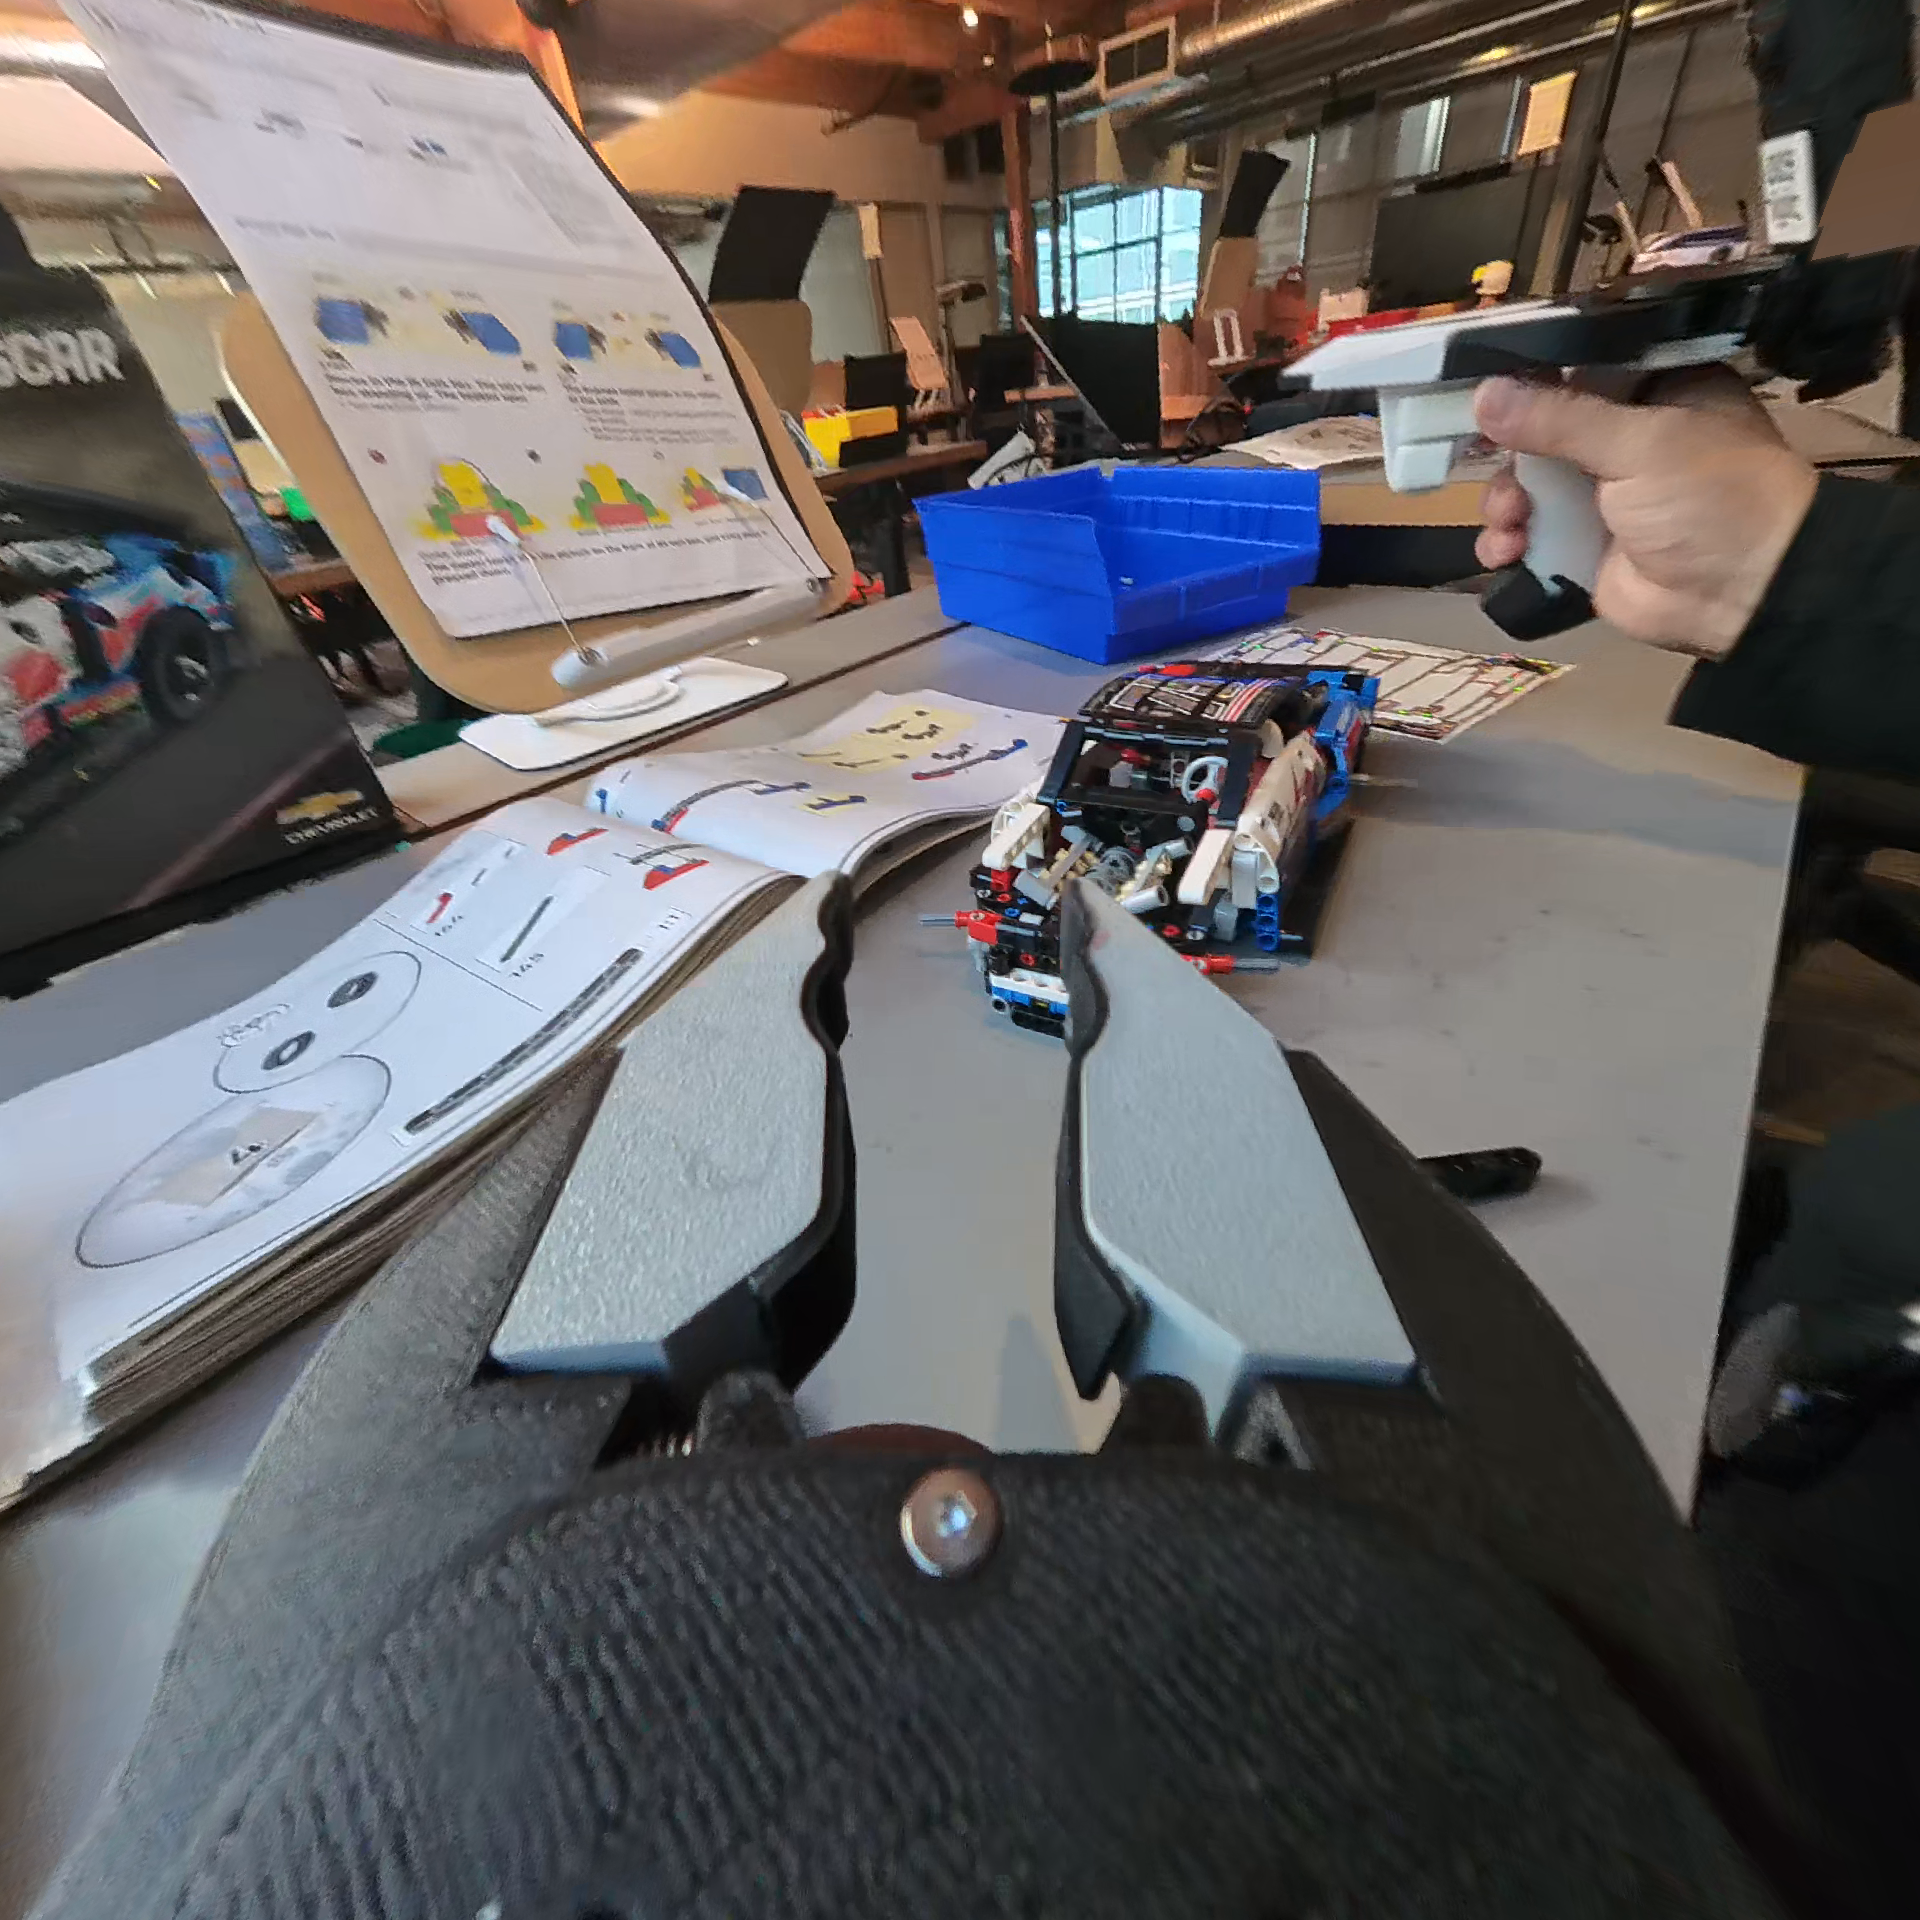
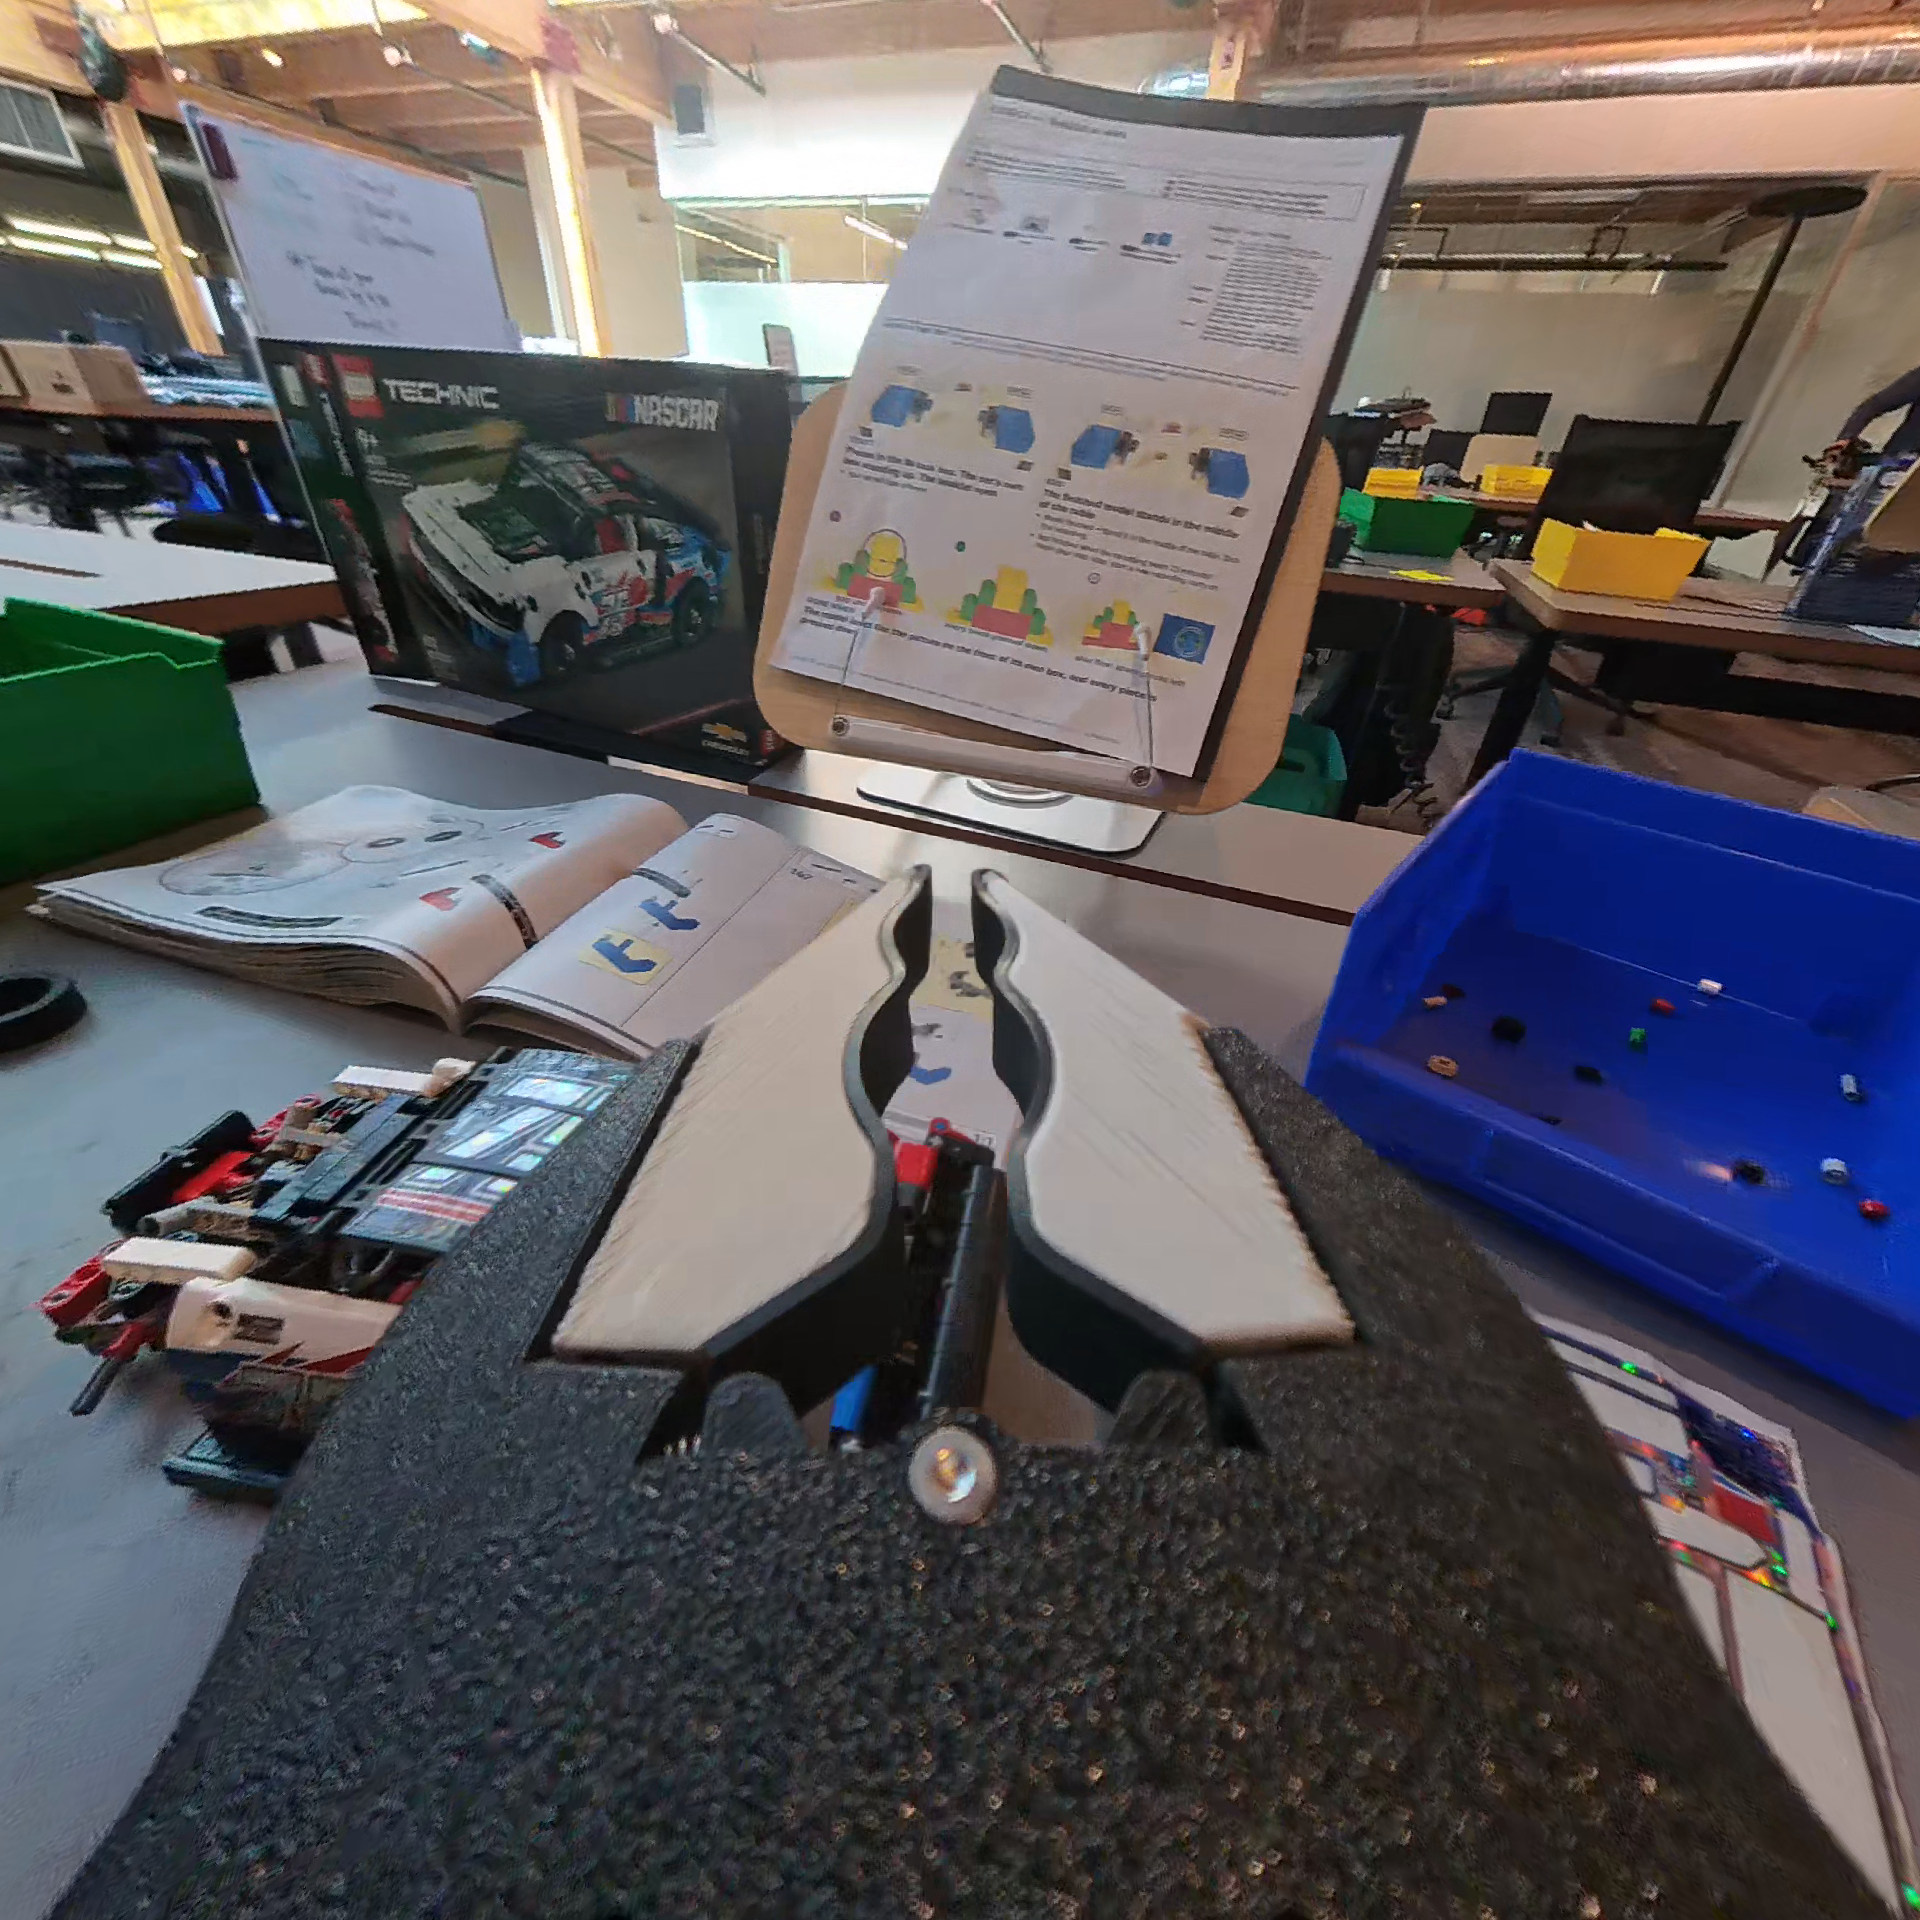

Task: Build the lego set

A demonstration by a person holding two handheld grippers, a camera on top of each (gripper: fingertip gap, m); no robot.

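Observation:
The partly built Lego car [image 1: 1174,821], white, blue and black with a stickered roof, stands on the grey table [image 1: 1507,987] just beyond my left gripper [image 1: 951,914]. That gripper is open and empty, low over the table. A hand holds the right gripper's handle [image 1: 1548,520] up at the far right. In the right wrist view the car [image 2: 312,1195] lies at the lower left and runs under my right gripper [image 2: 951,883]. Its fingers stand only a narrow gap apart and grip nothing. The open instruction book [image 1: 468,987] [image 2: 436,914] lies left of the car.
A blue bin [image 2: 1621,1049] [image 1: 1122,561] with several small loose parts sits right. A sticker sheet [image 2: 1745,1538], a green bin [image 2: 104,727], a black tyre [image 2: 31,1008], the set's box [image 2: 540,540], a page on a stand [image 2: 1081,447] and a black part [image 1: 1475,1169] are around. Spacing between my two grippers at the tips: around 35 cm. My left gripper's tips are some 15 cm from the partly built Lego car [image 1: 1174,821].

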